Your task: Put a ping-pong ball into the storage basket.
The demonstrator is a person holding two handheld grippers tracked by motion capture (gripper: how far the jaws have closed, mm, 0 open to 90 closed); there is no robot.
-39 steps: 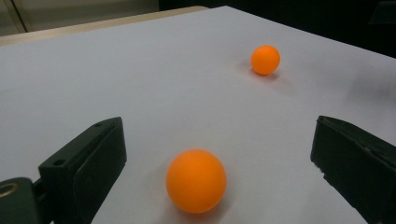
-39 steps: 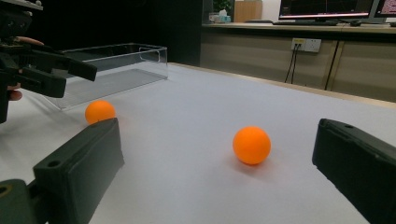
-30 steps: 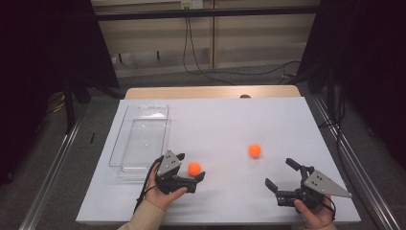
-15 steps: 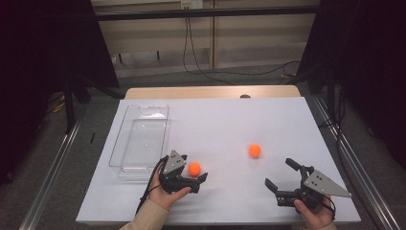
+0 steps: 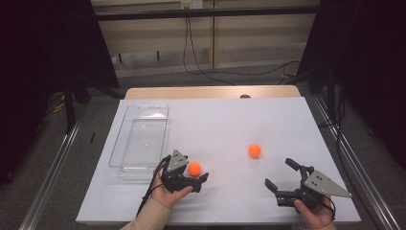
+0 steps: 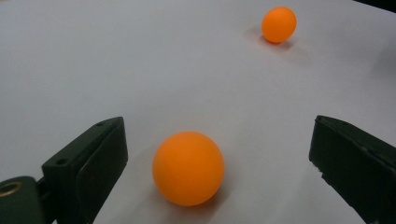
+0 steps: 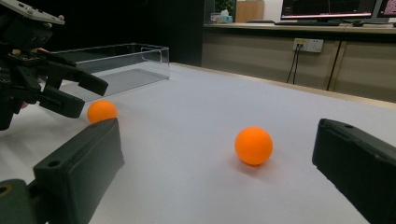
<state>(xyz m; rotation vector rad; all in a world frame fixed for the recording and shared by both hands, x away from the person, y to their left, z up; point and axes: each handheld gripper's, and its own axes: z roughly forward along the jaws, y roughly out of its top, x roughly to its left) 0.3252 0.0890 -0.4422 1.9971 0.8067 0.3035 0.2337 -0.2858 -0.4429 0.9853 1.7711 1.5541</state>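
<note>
Two orange balls lie on the white tabletop (image 5: 220, 124): the near ball (image 5: 194, 168) sits between the spread left tongs (image 5: 195, 178), which should close squarely across its middle, while the far ball (image 5: 254, 150) waits ahead of the released right tongs (image 5: 282, 175).

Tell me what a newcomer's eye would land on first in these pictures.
Two bright orange balls on the white table stand out. The near ball lies between the open jaws of the left gripper, untouched by either jaw; the far ball lies free toward the middle, ahead of the open right gripper. Next, the clear plastic tray along the table's left side.
</note>
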